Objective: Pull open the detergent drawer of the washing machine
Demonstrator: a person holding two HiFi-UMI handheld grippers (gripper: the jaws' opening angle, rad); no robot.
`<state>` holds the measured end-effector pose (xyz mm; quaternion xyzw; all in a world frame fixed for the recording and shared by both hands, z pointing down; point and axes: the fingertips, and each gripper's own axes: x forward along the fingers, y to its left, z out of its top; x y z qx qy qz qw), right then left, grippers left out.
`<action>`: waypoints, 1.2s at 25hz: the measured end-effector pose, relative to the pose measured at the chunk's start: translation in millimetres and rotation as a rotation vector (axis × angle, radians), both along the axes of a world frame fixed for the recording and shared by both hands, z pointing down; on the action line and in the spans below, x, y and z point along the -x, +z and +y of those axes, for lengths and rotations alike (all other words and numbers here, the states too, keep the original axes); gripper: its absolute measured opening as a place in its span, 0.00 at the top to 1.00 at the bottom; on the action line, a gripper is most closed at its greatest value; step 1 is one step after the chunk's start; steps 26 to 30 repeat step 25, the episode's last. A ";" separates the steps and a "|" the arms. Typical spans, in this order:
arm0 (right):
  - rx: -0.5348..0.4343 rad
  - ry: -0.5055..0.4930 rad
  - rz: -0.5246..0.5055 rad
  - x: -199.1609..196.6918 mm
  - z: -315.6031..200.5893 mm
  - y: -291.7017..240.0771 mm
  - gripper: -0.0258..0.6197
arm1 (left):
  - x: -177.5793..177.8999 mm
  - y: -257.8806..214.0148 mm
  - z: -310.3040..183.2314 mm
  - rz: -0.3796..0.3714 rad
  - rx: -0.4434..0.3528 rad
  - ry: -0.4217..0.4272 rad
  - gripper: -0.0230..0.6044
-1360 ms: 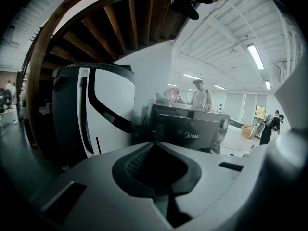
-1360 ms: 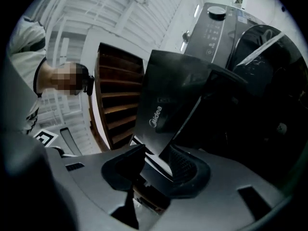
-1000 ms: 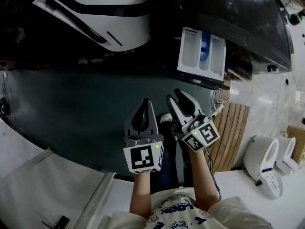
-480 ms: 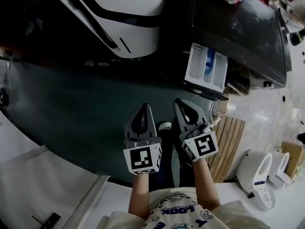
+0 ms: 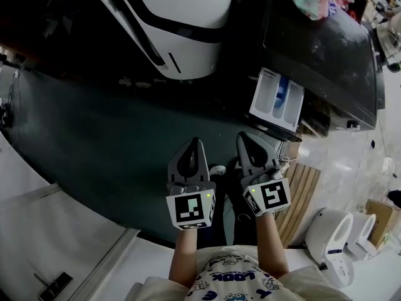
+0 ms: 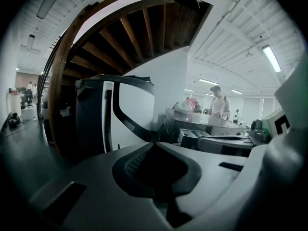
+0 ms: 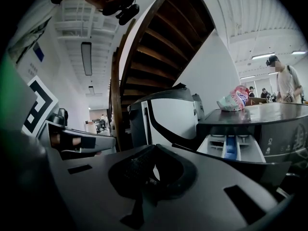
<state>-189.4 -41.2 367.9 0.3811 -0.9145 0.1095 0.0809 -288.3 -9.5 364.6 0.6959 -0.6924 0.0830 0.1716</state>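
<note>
**Item 1: detergent drawer** [image 5: 277,99]. White plastic with 3 compartments and a blue insert in the middle one. It stands pulled out from the front of the dark washing machine [image 5: 326,49], at the upper corner nearest the white appliance [image 5: 175,17]. The task looks already done.

Handling (judged): light, stiff and smooth-sided. It probably slides on runners to a hard stop. Best held by the front panel at its outer end and pulled straight. The thin dividers look breakable and are not a place to grip.

**Item 2: left gripper** [image 5: 193,142]. Jaws are together with nothing between them. It is held in the air, well apart from the drawer.

**Item 3: right gripper** [image 5: 244,137]. Its jaws have just been closing and now meet on nothing. It is just beside the left gripper, below the drawer in the head view and not touching it.
</note>
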 end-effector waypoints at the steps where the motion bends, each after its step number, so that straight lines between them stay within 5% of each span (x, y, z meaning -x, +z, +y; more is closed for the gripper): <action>1: -0.001 -0.001 0.001 -0.1 -1.5 -0.5 0.94 | 0.0 -0.8 -1.2 -0.001 -0.002 0.000 0.94; 30: 0.010 0.019 -0.020 -12.2 -15.0 -0.9 0.94 | -4.9 -0.4 -9.6 -0.011 0.013 -0.008 0.94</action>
